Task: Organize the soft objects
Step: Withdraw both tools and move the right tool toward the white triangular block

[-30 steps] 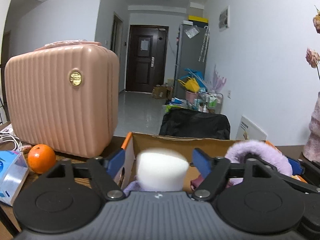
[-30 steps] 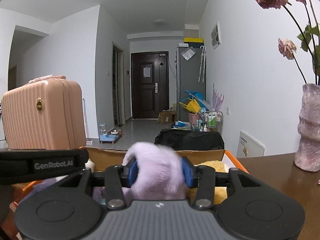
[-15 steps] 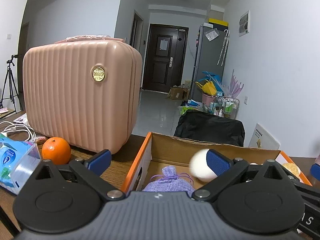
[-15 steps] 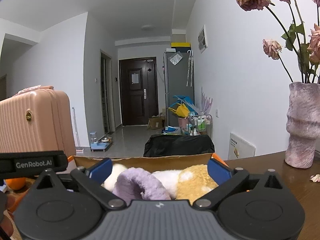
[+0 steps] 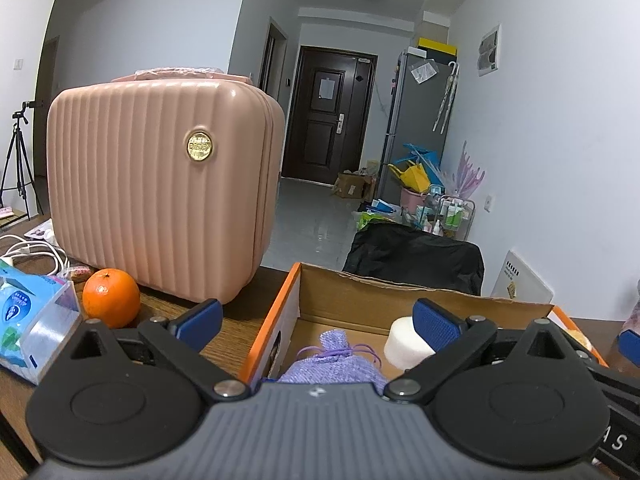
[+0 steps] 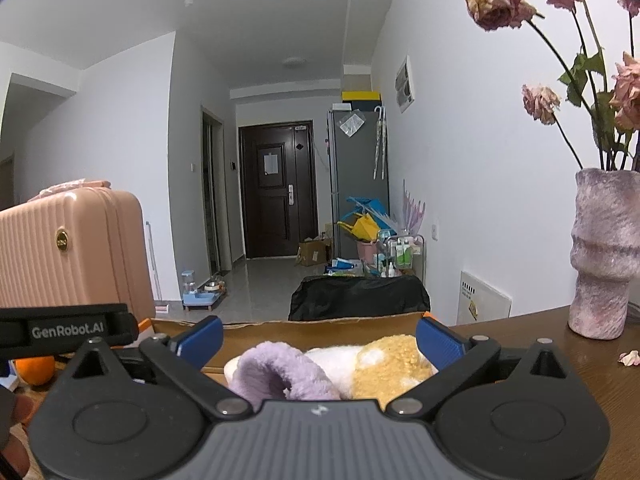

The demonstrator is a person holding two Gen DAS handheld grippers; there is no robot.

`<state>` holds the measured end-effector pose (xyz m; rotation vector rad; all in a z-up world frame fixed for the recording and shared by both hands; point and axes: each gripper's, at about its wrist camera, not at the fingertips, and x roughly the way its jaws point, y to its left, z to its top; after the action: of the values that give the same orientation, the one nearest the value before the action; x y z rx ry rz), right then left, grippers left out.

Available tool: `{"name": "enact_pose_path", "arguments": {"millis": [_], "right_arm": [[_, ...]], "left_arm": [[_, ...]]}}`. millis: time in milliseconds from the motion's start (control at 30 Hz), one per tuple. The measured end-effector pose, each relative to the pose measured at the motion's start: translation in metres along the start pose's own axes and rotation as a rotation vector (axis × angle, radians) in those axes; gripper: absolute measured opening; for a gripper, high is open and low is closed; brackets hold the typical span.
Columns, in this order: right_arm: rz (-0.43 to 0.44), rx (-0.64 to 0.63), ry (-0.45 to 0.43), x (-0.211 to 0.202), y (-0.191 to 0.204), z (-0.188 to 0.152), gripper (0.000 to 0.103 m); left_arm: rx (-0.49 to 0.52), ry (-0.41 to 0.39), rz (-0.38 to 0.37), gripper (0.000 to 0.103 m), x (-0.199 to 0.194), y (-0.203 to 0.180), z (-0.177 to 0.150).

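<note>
**A:** Soft objects are all sitting in the cardboard box (image 5: 424,296) right now. Just ahead of the left gripper (image 5: 316,318) and below it, the knitted lilac pouch (image 5: 334,360) is lying on the box floor, and the white foam puck (image 5: 404,346) is resting by its right finger, not pinched as far as I can see. The purple fuzzy piece (image 6: 276,372) and the yellow-and-white plush (image 6: 384,364) are lying low between the fingers of the right gripper (image 6: 318,334).

**B:** So is either gripper carrying anything?

**A:** Nope, both are standing wide with nothing between the pads. I'm reading this as the drop-off step wrapping up.

**B:** And next?

**A:** Guessing here: looking for any soft item outside the box. Off to the left gripper's left I'm only seeing the orange (image 5: 111,298), the tissue pack (image 5: 32,328) and the pink case (image 5: 160,196) on the tabletop (image 5: 228,328), none of them looking like clear candidates. If something soft is turning up, it's calling for backing off from the box rim, lining the open fingers around it and squeezing gently.
</note>
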<state>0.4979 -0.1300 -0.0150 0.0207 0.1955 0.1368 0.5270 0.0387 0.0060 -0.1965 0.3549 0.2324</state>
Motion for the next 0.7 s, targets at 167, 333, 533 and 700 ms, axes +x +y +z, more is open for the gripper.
{"name": "enact_pose_path", "arguments": {"millis": [167, 333, 533, 700], "right_arm": [[-0.002, -0.014, -0.024, -0.01, 0.001, 0.0, 0.103], [-0.004, -0.032, -0.035, -0.019, 0.002, -0.002, 0.103], [-0.006, -0.06, -0.039, -0.031, 0.004, -0.004, 0.103], [-0.002, -0.078, -0.04, -0.042, 0.005, -0.004, 0.103]], "left_arm": [[-0.001, -0.005, -0.007, 0.103, -0.008, 0.0, -0.001], [0.004, -0.009, -0.01, 0.103, -0.016, 0.0, -0.003], [0.005, -0.011, -0.015, 0.103, -0.027, 0.002, -0.006], [0.008, -0.011, -0.01, 0.103, -0.037, 0.007, -0.009]]}}
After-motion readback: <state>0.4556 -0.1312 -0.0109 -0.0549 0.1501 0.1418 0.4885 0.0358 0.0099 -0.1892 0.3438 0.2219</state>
